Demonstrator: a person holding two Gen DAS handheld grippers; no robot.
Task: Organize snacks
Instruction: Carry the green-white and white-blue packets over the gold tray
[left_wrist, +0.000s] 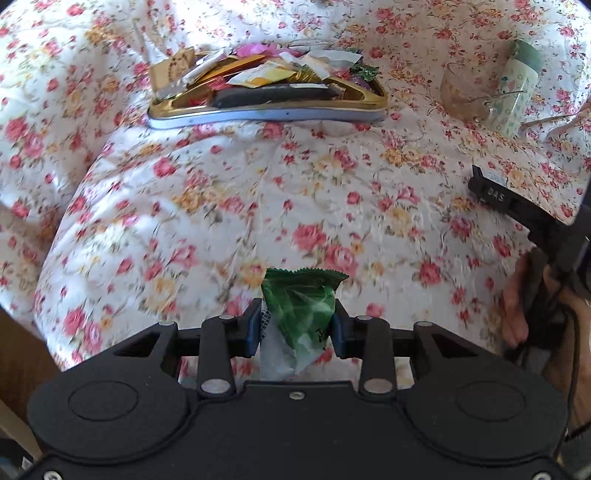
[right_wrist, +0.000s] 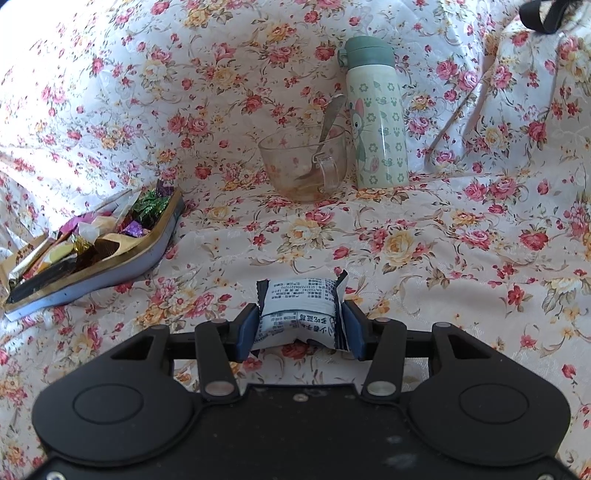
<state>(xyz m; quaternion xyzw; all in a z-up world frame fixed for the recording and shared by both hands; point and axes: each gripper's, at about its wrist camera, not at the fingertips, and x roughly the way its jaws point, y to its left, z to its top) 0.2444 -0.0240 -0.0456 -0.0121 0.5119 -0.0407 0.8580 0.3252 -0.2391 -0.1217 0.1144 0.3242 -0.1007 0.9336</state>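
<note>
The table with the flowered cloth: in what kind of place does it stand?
Probably a home dining table: a flowered tablecloth, a used glass cup with a spoon in it, and a tin tray full of wrapped snacks.

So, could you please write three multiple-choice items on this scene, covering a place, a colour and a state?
1. The spoon is:
A. in the glass cup
B. on the tray
C. in a claw

2. The left claw holds a packet coloured:
A. red
B. green
C. yellow

3. The right claw is:
A. open and empty
B. closed on a white packet
C. closed on the bottle

Answers: A, its handle leans out of the cup; B, green wrapper between the pads; B, pads press the printed packet.
</note>
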